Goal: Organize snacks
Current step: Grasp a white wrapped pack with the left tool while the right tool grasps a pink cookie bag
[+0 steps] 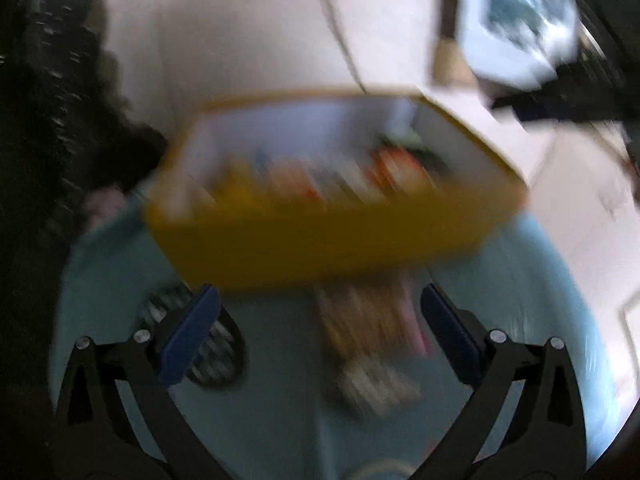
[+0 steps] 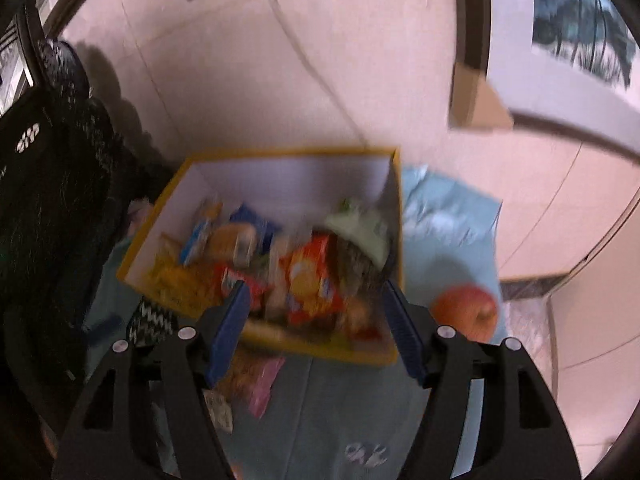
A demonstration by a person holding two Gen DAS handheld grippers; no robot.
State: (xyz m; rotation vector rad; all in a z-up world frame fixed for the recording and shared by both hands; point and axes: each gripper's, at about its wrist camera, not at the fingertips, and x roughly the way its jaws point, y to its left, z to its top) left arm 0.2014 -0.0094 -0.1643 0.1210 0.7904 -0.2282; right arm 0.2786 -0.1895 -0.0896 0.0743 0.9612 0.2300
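Note:
A yellow box [image 1: 320, 240] with white inner walls holds several snack packs and stands on a light blue cloth [image 1: 280, 420]. It also shows in the right wrist view [image 2: 394, 208], with an orange pack [image 2: 308, 276] among the snacks. My left gripper [image 1: 316, 328] is open and empty, just short of the box's near wall. A blurred brownish snack pack [image 1: 368, 328] lies on the cloth between its fingers. My right gripper [image 2: 316, 328] is open and empty above the box's near edge. A pink pack [image 2: 262, 384] lies on the cloth below it.
An orange-red apple [image 2: 466, 310] lies on the cloth right of the box. A black-and-white patterned object [image 1: 204, 340] lies at the left, seen also in the right wrist view [image 2: 150, 320]. A dark chair [image 2: 52, 184] stands left. Pale floor tiles [image 2: 240, 80] and a cable lie behind.

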